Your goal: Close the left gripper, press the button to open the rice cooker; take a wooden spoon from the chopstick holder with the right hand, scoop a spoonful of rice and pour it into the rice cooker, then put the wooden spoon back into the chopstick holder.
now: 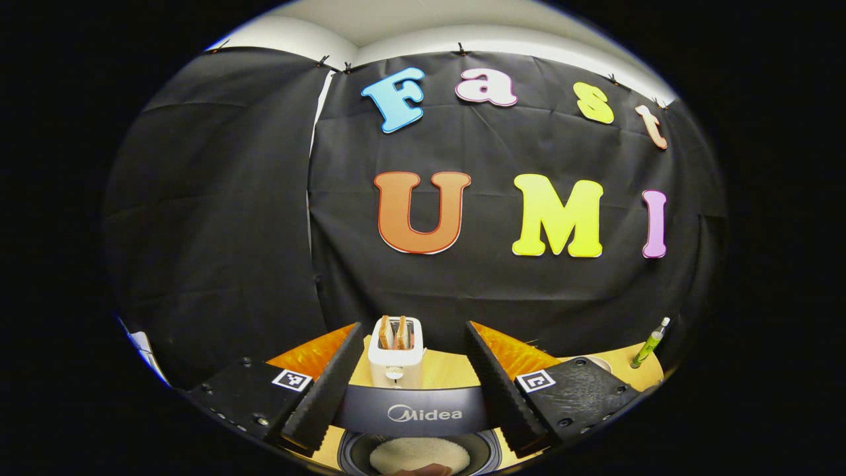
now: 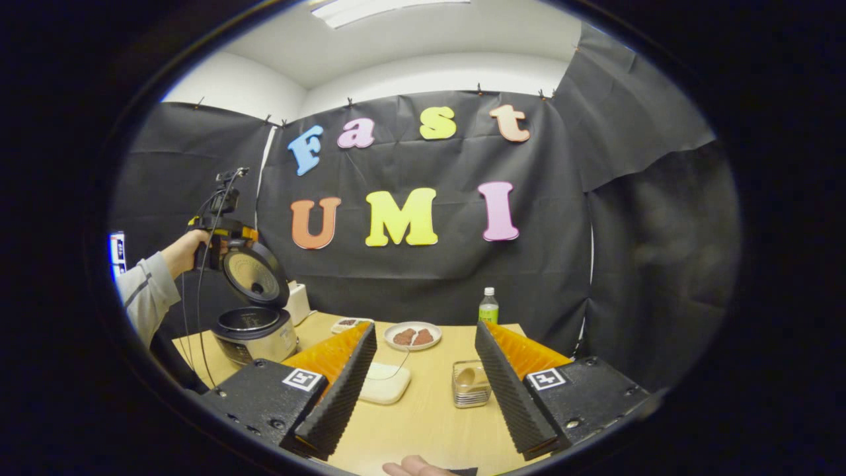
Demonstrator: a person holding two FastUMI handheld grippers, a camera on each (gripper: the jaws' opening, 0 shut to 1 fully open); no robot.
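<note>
Ribbed, wedge-shaped fingers of our right gripper [image 2: 423, 390] stand spread apart and empty above the pale wooden table [image 2: 423, 423], and between them, farther off, sits the small clear chopstick holder [image 2: 470, 385] with the rounded bowl of the wooden spoon [image 2: 466, 377] showing inside. Just left of it lies a flat cream tray [image 2: 383, 383]; beyond are a white plate [image 2: 413, 336] of brown pieces and a green plastic bottle [image 2: 488, 307].

Our left gripper [image 1: 410, 383] is likewise parted and holds nothing, raised over the silver rice cooker [image 2: 254, 334] at the far left, whose round lid [image 2: 254, 274] already stands open. Looking down from the left gripper, we see white rice [image 1: 420, 455] in the dark pot, with a white toaster [image 1: 395, 354] holding two slices behind.

We judge the spoon grasp comes next. The holder looks light and smooth-walled, so a skewed pinch on the slim handle could tip or drag it, and a loose hold could later spill grains.
</note>
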